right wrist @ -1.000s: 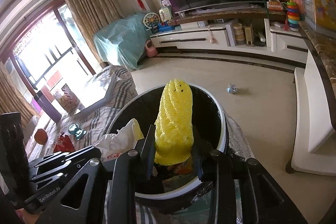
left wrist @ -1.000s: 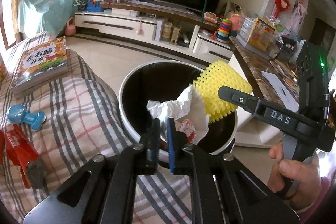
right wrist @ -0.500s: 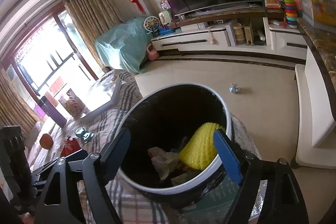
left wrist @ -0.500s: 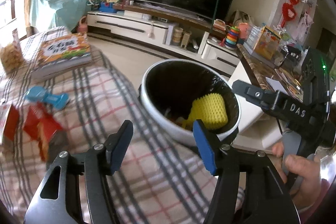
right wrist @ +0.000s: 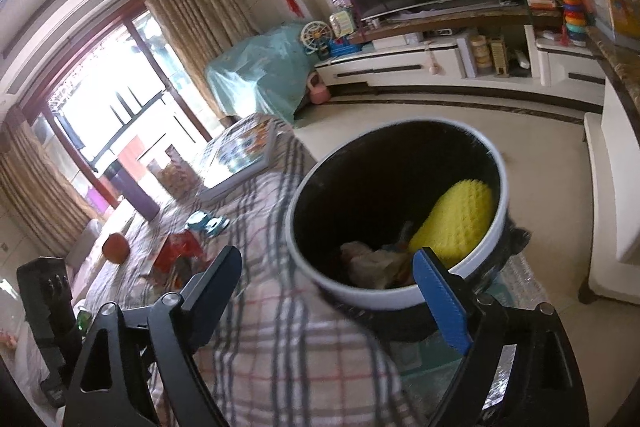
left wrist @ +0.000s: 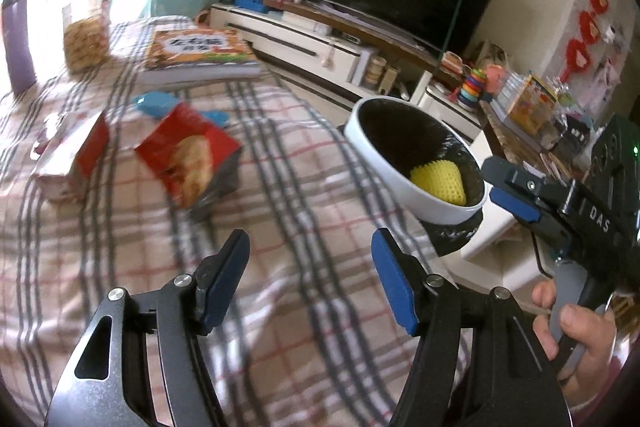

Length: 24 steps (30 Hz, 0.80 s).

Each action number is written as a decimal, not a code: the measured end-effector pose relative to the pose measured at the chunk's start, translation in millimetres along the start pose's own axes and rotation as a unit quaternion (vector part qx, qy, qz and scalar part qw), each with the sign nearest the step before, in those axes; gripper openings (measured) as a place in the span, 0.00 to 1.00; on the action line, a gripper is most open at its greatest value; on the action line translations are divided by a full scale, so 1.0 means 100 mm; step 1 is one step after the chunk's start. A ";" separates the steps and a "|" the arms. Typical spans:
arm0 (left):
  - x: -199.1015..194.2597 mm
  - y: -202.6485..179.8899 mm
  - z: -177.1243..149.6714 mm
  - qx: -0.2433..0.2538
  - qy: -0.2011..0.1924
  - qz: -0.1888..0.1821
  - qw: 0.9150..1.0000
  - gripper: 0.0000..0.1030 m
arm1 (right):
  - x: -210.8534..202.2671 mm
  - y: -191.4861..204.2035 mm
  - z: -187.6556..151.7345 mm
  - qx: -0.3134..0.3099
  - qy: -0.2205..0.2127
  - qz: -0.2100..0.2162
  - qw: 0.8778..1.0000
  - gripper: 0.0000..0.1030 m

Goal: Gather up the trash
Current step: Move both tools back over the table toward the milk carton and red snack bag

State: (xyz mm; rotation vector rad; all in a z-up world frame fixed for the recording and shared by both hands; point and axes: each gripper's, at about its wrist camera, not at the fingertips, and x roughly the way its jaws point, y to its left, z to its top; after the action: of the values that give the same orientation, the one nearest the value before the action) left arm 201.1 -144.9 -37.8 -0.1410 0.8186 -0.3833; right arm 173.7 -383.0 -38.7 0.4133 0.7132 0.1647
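Both jaws are opening, empty: left gripper [left wrist: 310, 277] above the plaid cover [left wrist: 304, 163], right gripper [right wrist: 332, 291] by the bin [right wrist: 360, 297]. The red wrapper [left wrist: 186, 155] lies there, probably light, crinkly, slippery; pinch an edge.

We count one trash bin [left wrist: 384, 163], white-rimmed with a dark liner, and in it one yellow foam net [left wrist: 440, 181] and one crumpled wad of paper [right wrist: 368, 261]; whatever else lies at the bottom is too dim for us to count. On the plaid-covered surface [left wrist: 280, 227] we count two red snack packets, the nearer packet [left wrist: 188, 155] and the farther packet [left wrist: 80, 155] beside it, one blue toy [left wrist: 160, 105], one picture book [left wrist: 196, 53] and one clear jar of snacks [left wrist: 84, 35]. We see one round orange thing [right wrist: 115, 247], too blurred to name. We count two tools, the left tool [left wrist: 310, 275] and the right tool [right wrist: 336, 291], and one hand [left wrist: 572, 331].
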 end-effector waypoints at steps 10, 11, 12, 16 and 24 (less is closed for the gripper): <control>-0.21 0.40 -0.20 -0.041 -0.003 0.024 0.999 0.64 | 0.01 0.39 -0.25 -0.023 0.016 0.024 0.999 0.92; -0.23 0.43 -0.22 -0.044 -0.004 0.026 0.999 0.64 | 0.02 0.43 -0.27 -0.026 0.017 0.028 0.999 0.92; -0.25 0.48 -0.24 -0.049 -0.005 0.029 0.998 0.64 | 0.02 0.46 -0.29 -0.028 0.018 0.031 0.999 0.92; -0.32 0.64 -0.29 -0.062 -0.008 0.043 0.997 0.64 | 0.07 0.61 -0.38 -0.037 0.027 0.042 0.998 0.92; -0.39 0.85 -0.39 -0.078 -0.006 0.064 0.995 0.66 | 0.19 0.84 -0.53 -0.057 0.045 0.055 0.996 0.92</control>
State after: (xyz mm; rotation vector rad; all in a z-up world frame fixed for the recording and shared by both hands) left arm 172.3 -50.2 -60.2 -0.2356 0.8403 -0.1965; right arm 152.6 -284.6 -50.5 0.3374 0.7665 0.3277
